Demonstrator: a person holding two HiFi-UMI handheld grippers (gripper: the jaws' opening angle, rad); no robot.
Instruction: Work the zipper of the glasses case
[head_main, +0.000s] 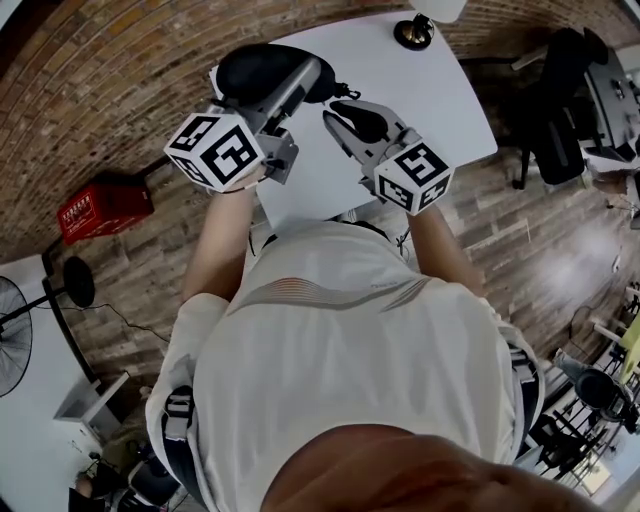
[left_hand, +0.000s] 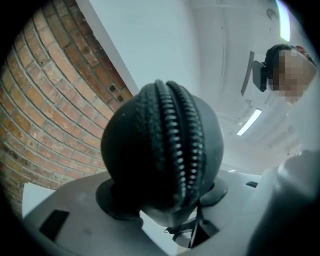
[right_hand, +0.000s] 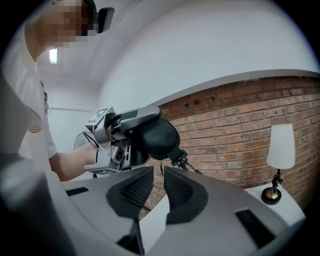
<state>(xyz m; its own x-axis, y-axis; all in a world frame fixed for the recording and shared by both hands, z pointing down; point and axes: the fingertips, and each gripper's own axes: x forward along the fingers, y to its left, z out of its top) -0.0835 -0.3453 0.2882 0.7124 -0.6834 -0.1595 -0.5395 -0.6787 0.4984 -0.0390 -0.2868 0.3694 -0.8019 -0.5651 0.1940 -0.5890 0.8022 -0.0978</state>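
Observation:
My left gripper (head_main: 285, 78) is shut on the black glasses case (head_main: 255, 68) and holds it up over the far left part of the white table (head_main: 430, 100). In the left gripper view the case (left_hand: 160, 145) fills the space between the jaws, its zipper teeth (left_hand: 179, 150) facing the camera. My right gripper (right_hand: 159, 175) reaches the case (right_hand: 157, 137) from the right. Its jaws stand nearly together, with the thin zipper pull (right_hand: 160, 167) hanging in the narrow gap at the tips. A sliver of gap shows beside the pull.
A small lamp (head_main: 413, 33) stands on the table's far right corner, also in the right gripper view as the lamp (right_hand: 277, 160). A red crate (head_main: 100, 208) sits on the floor left, a fan (head_main: 20, 330) lower left, a dark chair (head_main: 560, 90) right. A brick wall runs behind.

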